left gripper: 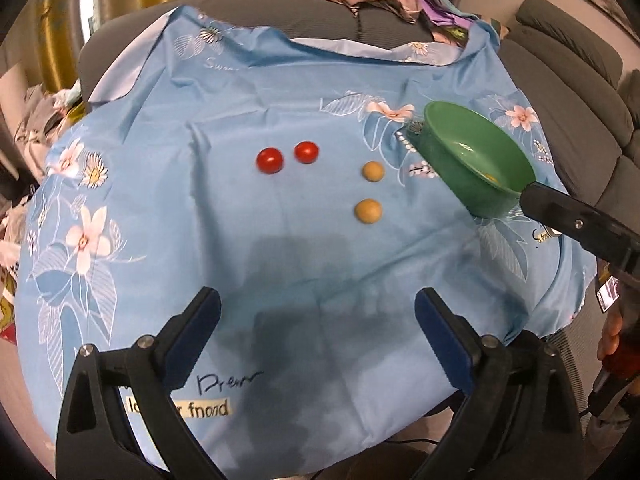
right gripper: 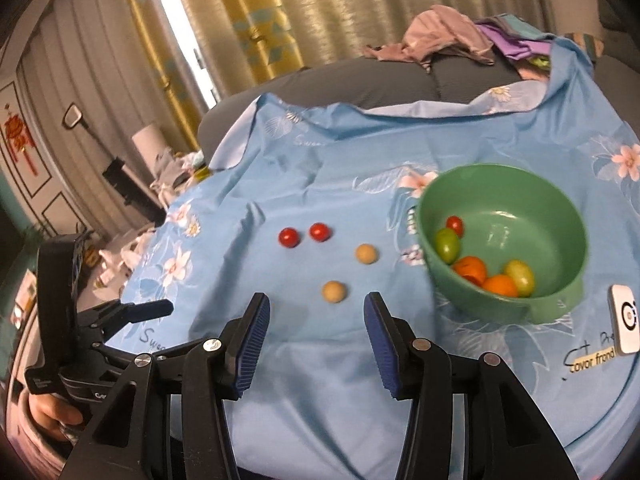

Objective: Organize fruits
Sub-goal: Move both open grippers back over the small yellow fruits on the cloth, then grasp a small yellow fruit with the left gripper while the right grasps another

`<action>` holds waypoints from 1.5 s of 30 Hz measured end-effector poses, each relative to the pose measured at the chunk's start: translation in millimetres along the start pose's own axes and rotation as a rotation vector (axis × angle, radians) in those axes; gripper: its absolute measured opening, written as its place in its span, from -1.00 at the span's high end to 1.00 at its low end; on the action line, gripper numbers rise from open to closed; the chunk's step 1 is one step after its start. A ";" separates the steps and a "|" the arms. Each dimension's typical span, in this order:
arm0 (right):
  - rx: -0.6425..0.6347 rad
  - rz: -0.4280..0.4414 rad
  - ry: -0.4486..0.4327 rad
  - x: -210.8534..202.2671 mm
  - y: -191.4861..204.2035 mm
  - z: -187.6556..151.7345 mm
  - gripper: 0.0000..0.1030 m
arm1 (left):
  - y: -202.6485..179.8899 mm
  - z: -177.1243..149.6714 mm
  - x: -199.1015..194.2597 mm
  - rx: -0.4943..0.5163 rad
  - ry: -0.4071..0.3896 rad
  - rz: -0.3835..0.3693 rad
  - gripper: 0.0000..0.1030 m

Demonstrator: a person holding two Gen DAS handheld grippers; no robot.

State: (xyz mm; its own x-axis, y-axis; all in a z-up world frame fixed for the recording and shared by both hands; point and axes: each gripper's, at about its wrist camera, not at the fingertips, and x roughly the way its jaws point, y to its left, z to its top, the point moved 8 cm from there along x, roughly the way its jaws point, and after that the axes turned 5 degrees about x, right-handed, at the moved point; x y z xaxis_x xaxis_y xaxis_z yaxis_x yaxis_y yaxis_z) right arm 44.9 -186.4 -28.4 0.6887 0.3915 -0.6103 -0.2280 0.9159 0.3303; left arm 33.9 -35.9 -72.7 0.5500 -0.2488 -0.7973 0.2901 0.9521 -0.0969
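blue floral cloth (left gripper: 280,240) over grey sofa (left gripper: 580,80)

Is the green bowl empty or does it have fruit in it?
Not empty. The green bowl holds a small red tomato, two green fruits and two orange ones, seen in the right wrist view.

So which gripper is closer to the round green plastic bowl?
Right. The right gripper sits just left of the round green plastic bowl, fingers empty. The left gripper hangs farther off, at the cloth's near-left edge.
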 end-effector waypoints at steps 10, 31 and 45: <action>-0.007 0.000 0.034 10.6 5.2 -8.2 0.04 | 8.3 -10.2 5.7 -0.041 0.004 -0.024 -0.90; 0.104 0.078 0.080 51.2 -40.3 -3.1 0.04 | -44.9 47.6 107.6 0.121 0.091 -0.126 -0.06; 0.116 0.106 0.109 73.0 -47.4 0.5 0.04 | -36.9 58.2 140.0 0.147 0.124 -0.073 0.47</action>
State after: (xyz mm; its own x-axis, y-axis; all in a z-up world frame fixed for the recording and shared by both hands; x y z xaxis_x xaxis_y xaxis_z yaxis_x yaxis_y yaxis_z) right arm 106.3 -201.3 -88.3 0.5850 0.4979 -0.6402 -0.2101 0.8555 0.4733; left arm 145.8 -116.3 -146.1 0.4256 -0.2833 -0.8594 0.4416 0.8940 -0.0761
